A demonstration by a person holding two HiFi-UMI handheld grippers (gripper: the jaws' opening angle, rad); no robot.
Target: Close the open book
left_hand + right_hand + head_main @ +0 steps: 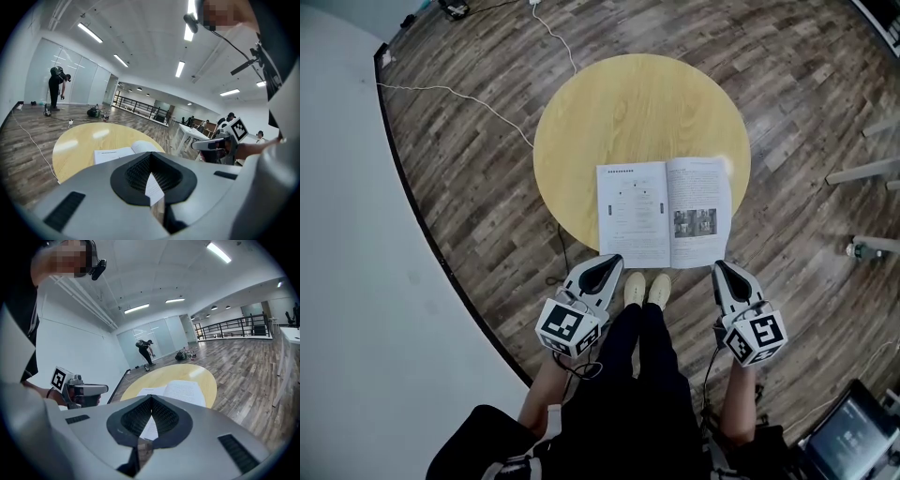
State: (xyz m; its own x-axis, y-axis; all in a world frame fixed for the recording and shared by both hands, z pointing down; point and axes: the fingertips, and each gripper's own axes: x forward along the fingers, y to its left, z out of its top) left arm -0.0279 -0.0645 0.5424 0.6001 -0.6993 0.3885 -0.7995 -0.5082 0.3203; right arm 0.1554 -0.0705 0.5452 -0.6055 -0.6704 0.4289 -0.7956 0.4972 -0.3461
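The open book [664, 213] lies flat on the round wooden table [619, 112], at the edge nearest the person, with its near corners reaching or slightly overhanging the rim. The left page carries text and a small diagram and the right page text and a dark photo, but the print is too small to read.

The left gripper [614, 261] hangs just short of the book's near left corner, and the right gripper [719, 267] just short of its near right corner. Neither touches the book or the table in the head view. Each gripper's fingers are pressed together with nothing between them. In both gripper views the closed jaws block the near part of the book, so only a sliver of white page shows through the slit below the tips, and the far page edges show above them.

The person's shoes [647, 288] stand between the two grippers, at the table's edge. The arms and body fill the bottom of the head view and hide the floor there. A white cable [459, 94] runs across the plank floor and leaves the view at the top. A laptop [853, 441] is cut off at the lower right corner. Pale furniture legs [862, 172] enter from the right edge, and the small object beside them cannot be made out. Far across the room another person [57, 86] stands bent over, too small for detail.
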